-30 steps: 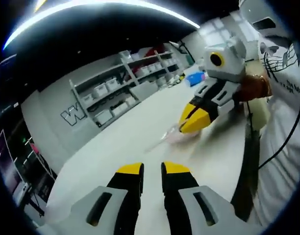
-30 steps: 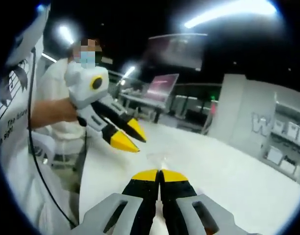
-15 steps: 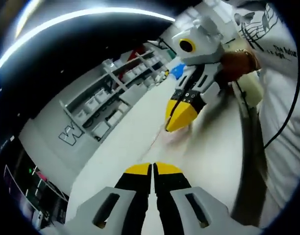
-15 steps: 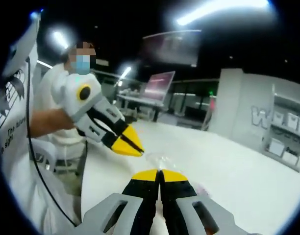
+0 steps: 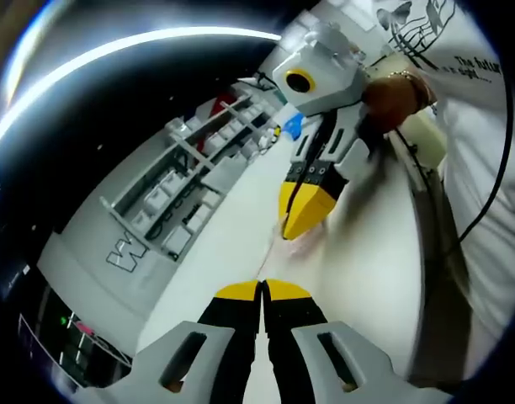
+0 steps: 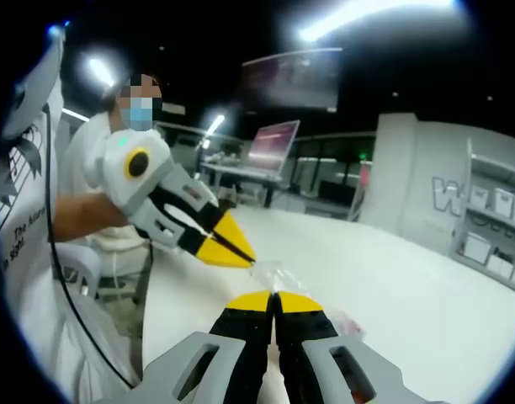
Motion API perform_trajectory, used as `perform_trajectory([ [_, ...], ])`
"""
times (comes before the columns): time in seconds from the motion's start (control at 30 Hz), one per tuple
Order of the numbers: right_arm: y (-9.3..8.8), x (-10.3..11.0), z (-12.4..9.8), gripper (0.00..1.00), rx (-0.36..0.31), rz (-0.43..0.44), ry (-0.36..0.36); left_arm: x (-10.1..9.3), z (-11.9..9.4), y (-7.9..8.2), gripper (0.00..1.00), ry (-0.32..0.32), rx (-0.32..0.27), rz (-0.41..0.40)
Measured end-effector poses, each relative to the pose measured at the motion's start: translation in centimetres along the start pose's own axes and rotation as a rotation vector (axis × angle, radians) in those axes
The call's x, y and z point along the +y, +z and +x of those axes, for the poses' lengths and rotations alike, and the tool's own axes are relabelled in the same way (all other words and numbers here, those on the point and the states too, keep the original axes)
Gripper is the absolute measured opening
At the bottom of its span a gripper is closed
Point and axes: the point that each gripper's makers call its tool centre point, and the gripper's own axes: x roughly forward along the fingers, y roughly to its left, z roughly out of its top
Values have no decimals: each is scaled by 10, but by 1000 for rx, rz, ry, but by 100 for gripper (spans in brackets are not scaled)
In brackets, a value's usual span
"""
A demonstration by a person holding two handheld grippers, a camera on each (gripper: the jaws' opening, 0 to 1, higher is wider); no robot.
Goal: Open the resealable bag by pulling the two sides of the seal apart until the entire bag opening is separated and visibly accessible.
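Observation:
The clear resealable bag [image 6: 283, 275] hangs just above the white table [image 6: 409, 286], pinched between both grippers. My right gripper [image 6: 274, 300] is shut on its near edge, with a pinkish bit of the bag [image 6: 350, 321] showing to the right of the jaws. My left gripper [image 6: 243, 253] comes in from the left, its yellow tips shut on the bag's top edge. In the left gripper view my left gripper [image 5: 262, 290] is shut, and a thin strip of the bag [image 5: 272, 254] runs from it up to the right gripper [image 5: 293, 229], shut on the same strip.
Shelves with white bins [image 5: 182, 195] line the grey wall beyond the table [image 5: 358, 278]. The person holding the grippers wears a white printed shirt [image 5: 485, 126]. Another person [image 6: 98, 160] sits behind the table's far end, near a laptop [image 6: 274, 139].
My left gripper went from open to shut and closed in on the right gripper. The bag is now held between the two, lifted slightly off the table.

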Motion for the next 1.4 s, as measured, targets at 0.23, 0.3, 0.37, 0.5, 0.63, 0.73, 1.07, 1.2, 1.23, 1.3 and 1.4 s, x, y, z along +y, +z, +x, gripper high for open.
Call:
perform_trajectory([
  [0.23, -1, 2, -1, 0, 3, 2, 3, -2, 2, 3, 3, -1, 14, 59],
  [0.3, -1, 3, -1, 0, 5, 2, 4, -1, 2, 3, 3, 6, 16, 74],
  [0.37, -1, 4, -1, 0, 6, 3, 5, 1, 2, 4, 3, 16, 14, 86],
  [0.5, -1, 2, -1, 0, 6, 7, 5, 1, 1, 3, 3, 7, 14, 97],
  [0.63, -1, 3, -1, 0, 6, 9, 8, -2, 2, 0, 3, -1, 36, 130],
  [0.73, -1, 4, -1, 0, 7, 7, 12, -2, 2, 3, 3, 6, 35, 153],
  [1.07, -2, 2, 0, 0, 7, 17, 16, -1, 1, 3, 3, 13, 35, 178],
  [1.2, -2, 2, 0, 0, 7, 17, 18, -4, 3, 1, 4, 3, 42, 188],
  [1.23, -2, 2, 0, 0, 7, 20, 18, -5, 3, 0, 4, 2, 44, 191],
  [1.3, -2, 1, 0, 0, 6, 28, 18, -6, 4, 0, 4, 0, 45, 194],
  [1.4, -3, 1, 0, 0, 5, 31, 18, -7, 4, 0, 4, -3, 42, 198],
])
